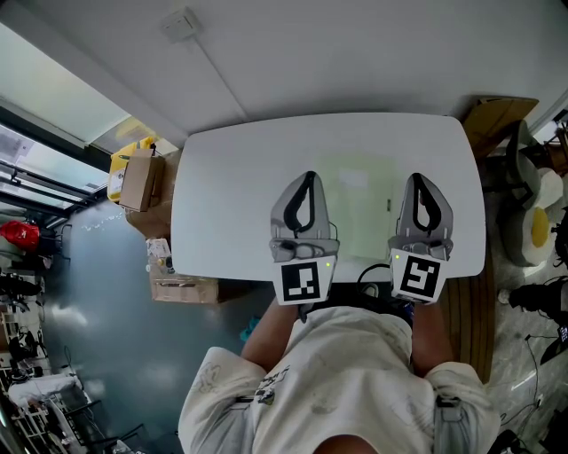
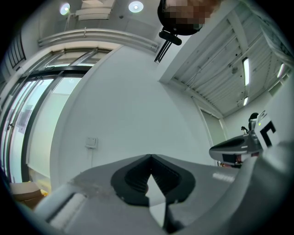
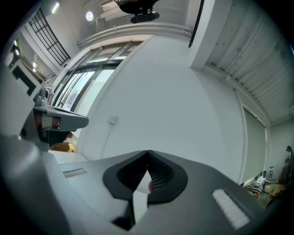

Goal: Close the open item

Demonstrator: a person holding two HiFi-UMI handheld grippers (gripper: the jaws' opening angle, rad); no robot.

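On the white table (image 1: 231, 204) a very pale, flat greenish rectangle (image 1: 358, 208) lies between my two grippers; it is too faint to tell what it is or whether it is open. My left gripper (image 1: 308, 179) hangs over the table's near half, jaws together with nothing between them (image 2: 150, 157). My right gripper (image 1: 420, 179) is level with it on the right, its jaws also together and empty (image 3: 147, 152). Both gripper views look over the table at a white wall and do not show the pale item.
Cardboard boxes (image 1: 142, 177) and a yellow thing (image 1: 124, 160) stand on the floor left of the table. More cardboard (image 1: 497, 120) and clutter sit at the right end. A wall socket (image 1: 180, 24) is on the far wall. The person stands at the near edge.
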